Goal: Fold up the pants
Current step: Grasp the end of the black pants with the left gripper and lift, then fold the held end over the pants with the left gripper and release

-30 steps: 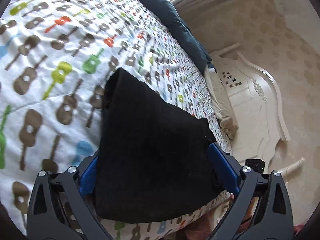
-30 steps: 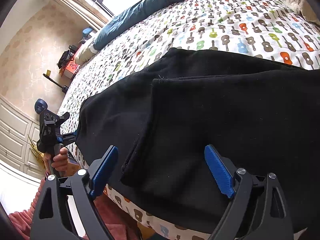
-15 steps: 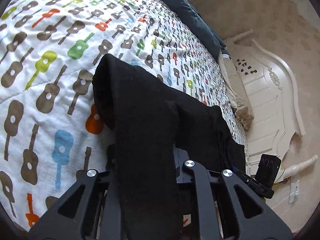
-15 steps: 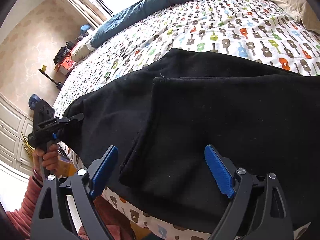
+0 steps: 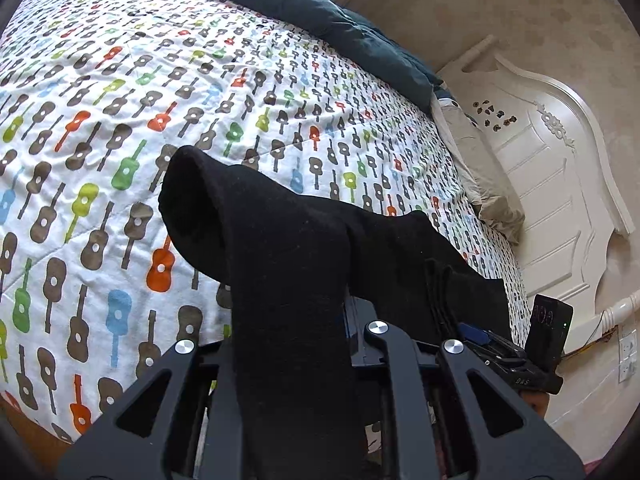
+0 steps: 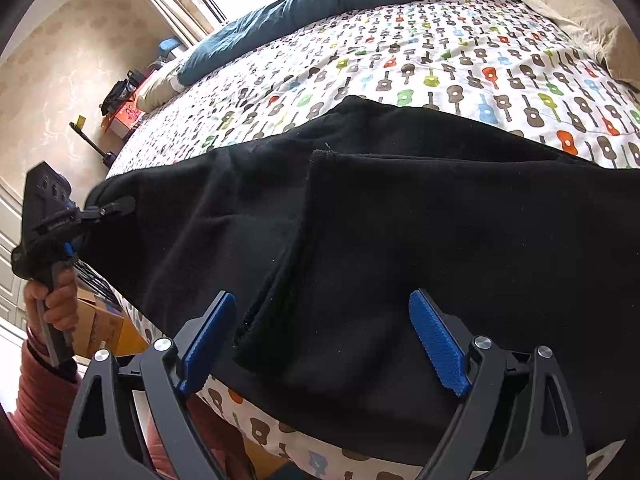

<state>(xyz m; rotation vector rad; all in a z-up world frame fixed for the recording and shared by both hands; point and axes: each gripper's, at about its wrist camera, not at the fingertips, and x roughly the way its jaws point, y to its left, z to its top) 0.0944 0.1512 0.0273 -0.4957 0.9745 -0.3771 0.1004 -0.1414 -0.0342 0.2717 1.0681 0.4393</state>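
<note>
Black pants [image 6: 400, 240] lie partly folded along the near edge of a bed with a guitar-print cover [image 6: 440, 60]. My left gripper [image 5: 288, 320] is shut on one end of the pants [image 5: 280, 248] and lifts it off the cover; it also shows at the left of the right wrist view [image 6: 116, 206], pinching the far end. My right gripper [image 6: 324, 336] is open, its blue pads either side of the folded edge near the bed's front. It also shows in the left wrist view [image 5: 492, 340].
A dark blue duvet [image 5: 320, 16] lies along the far side of the bed. A beige pillow [image 5: 488, 184] sits by the white headboard [image 5: 560, 184]. A cardboard box [image 6: 104, 328] stands on the floor beside the bed.
My left gripper has shut on the end of the pants and raised it off the cover. My right gripper has stayed open over the folded edge.
</note>
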